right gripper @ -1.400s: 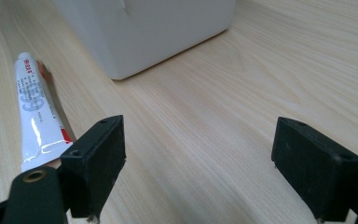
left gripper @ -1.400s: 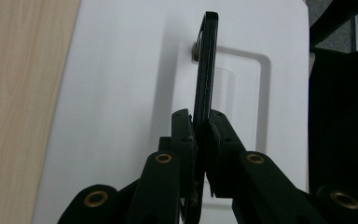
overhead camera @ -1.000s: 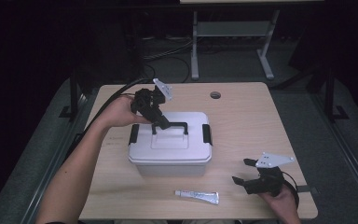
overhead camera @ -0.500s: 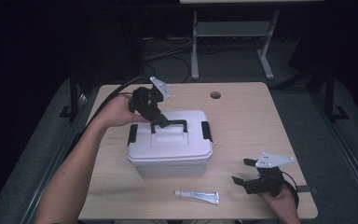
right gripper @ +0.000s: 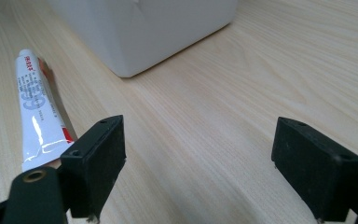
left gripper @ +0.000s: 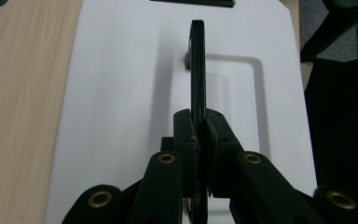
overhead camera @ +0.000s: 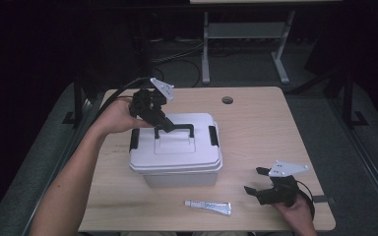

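Over at the middle of the table, the white box is being gripped by its stiff black handle, left gripper clamped on it, right gripper idling wide apart; probably rigid, lightish plastic.

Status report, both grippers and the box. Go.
Left gripper shut on the box's black handle, handle raised. Right gripper open, empty, low over the table. White box lid on. Tube lies near the box, nothing blocking.
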A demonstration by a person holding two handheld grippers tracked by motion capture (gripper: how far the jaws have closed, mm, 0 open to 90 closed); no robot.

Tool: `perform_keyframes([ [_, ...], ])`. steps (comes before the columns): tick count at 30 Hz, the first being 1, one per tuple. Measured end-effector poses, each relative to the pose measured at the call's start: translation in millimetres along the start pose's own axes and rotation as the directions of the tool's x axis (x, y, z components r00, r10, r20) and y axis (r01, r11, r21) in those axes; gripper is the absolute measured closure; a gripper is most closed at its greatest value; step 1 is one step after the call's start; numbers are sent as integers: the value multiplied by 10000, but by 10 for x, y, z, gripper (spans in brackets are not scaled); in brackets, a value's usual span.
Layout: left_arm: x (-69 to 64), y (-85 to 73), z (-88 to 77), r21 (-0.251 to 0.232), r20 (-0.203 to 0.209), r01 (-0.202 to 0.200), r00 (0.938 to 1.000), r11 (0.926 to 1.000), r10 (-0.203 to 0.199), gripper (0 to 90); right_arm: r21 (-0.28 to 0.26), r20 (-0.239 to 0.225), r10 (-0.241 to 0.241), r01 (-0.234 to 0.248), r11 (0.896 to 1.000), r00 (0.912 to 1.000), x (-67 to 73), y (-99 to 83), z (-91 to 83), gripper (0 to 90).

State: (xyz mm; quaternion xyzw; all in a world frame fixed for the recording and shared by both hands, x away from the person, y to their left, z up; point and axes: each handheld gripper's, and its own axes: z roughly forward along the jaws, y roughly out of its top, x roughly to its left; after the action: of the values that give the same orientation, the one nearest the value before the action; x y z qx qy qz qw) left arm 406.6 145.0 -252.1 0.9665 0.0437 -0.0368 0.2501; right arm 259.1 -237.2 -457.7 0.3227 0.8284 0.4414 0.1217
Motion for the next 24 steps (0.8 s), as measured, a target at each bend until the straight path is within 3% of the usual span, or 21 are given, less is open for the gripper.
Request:
perform_keyframes([
  [11, -149, -83, -259, -305, -379, -93, 9992, 9995, 81, 843, 53, 36, -30, 30, 10000, 10000, 12, 3, 8, 170],
  [24, -371, -324, -606, -606, -972, 143, 9951, 9981, -202, 843, -155, 127, 76, -74, 9999, 9999, 7, -8, -22, 171],
])
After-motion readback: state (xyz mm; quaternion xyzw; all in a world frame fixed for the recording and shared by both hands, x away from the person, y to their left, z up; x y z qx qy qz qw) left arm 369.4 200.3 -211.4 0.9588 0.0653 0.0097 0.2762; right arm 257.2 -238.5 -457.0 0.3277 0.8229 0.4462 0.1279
